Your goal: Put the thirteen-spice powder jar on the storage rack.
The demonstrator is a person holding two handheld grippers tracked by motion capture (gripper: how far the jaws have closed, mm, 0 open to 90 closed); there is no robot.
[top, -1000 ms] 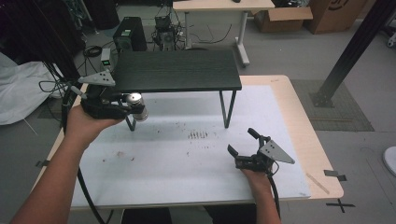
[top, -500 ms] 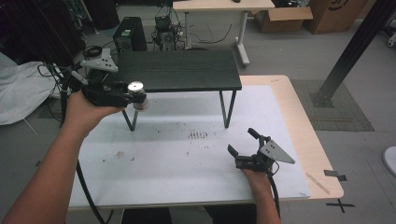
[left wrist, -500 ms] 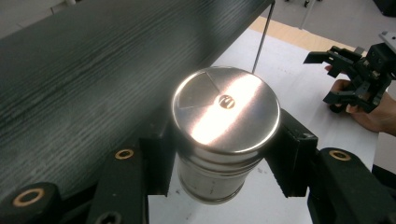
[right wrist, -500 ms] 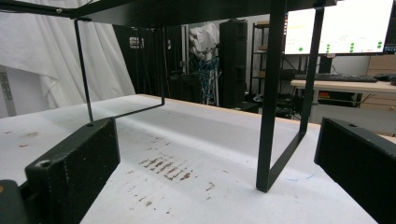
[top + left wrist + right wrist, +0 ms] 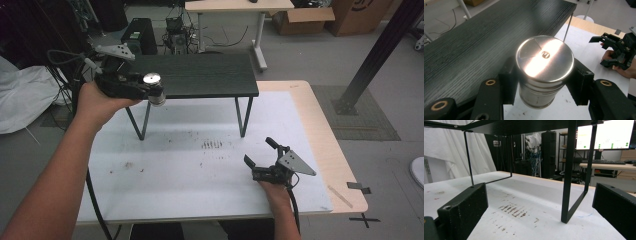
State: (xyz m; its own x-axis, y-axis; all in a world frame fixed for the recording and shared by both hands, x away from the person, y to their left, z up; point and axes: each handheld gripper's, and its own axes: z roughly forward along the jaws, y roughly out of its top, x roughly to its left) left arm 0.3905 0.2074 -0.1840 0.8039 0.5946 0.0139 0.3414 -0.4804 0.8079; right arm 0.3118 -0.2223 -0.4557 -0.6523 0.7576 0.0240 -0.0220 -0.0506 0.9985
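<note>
One tin [image 5: 544,70] beside shelf edge [image 5: 541,37]

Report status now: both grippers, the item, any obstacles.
Left gripper clamps upright shiny metal canister. Right gripper open, empty. Black wooden shelf alongside.

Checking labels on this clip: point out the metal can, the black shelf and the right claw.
metal can [image 5: 545,55], left gripper view, on its shiny lid.
black shelf [image 5: 200,75], high view, on its dark top board.
right claw [image 5: 259,153], high view, midway between its open fingertips.
</note>
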